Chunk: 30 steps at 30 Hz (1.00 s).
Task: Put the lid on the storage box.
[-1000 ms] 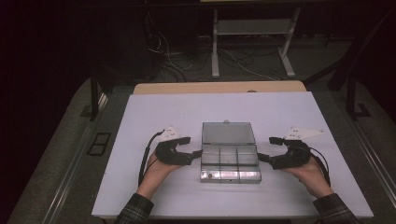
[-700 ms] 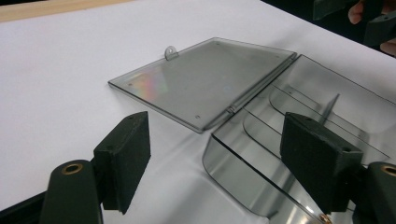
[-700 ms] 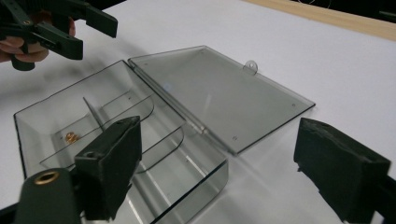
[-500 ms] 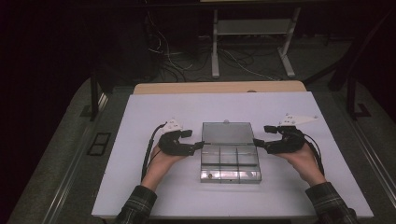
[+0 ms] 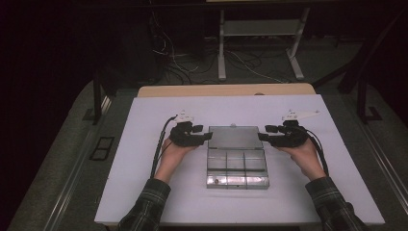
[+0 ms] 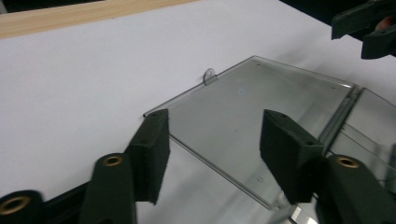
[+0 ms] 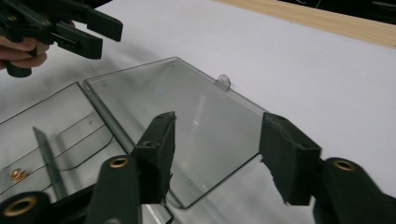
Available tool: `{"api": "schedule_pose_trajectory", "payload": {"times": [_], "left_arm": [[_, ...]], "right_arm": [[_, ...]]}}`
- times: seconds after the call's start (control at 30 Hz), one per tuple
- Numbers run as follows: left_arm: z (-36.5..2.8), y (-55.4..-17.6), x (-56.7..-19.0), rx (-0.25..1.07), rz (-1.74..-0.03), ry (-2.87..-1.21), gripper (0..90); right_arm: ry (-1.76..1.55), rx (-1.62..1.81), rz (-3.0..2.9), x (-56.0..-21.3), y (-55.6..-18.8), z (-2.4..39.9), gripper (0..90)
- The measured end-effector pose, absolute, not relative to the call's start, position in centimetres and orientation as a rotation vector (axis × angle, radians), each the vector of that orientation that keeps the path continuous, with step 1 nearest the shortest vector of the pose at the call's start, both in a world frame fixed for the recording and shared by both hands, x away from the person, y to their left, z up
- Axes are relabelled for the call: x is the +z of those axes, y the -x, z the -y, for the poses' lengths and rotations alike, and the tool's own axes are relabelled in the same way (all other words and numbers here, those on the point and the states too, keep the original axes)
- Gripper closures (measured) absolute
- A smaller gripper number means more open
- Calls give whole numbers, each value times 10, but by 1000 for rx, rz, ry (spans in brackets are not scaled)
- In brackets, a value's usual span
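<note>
Half-closed jaws of left gripper point(image 5: 208, 136) and right gripper point(image 5: 261, 136) flank the light, slippery clear lid point(image 5: 235, 137), graspable at its 9 and 3 o'clock edges.

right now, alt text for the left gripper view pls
The left hand-held gripper straddles the side edge of a clear box lid lying open on a white table, pads not pressing it. The other hand-held gripper shows at the top right.

We read this as a lab or test room: white worktop point(image 5: 144, 192) on a wooden desk, loose cables point(image 5: 192, 62) on dark floor, metal stand point(image 5: 260, 43) behind
</note>
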<state>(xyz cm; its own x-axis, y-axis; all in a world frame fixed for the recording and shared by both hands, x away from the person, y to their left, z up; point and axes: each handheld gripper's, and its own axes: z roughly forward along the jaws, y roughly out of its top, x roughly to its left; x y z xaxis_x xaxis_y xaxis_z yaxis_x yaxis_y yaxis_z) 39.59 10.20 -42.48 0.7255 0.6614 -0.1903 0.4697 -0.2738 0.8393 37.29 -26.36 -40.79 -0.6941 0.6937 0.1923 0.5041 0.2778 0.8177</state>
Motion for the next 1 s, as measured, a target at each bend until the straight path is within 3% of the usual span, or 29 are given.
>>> {"api": "schedule_pose_trajectory", "payload": {"times": [0.23,0.57,0.67,1.0], "left_arm": [[-98,-402,-430,286,-881,-1973,625],[-101,-406,-441,239,-932,-2033,848],[-101,-406,-443,217,-937,-2049,884],[-98,-405,-450,162,-954,-2107,889]], "right_arm": [[-1136,1340,-2345,-415,-386,262,637],[-1192,1264,-2380,-430,-393,265,850],[-1220,1236,-2398,-436,-395,265,891],[-1245,1175,-2451,-447,-397,264,894]]}}
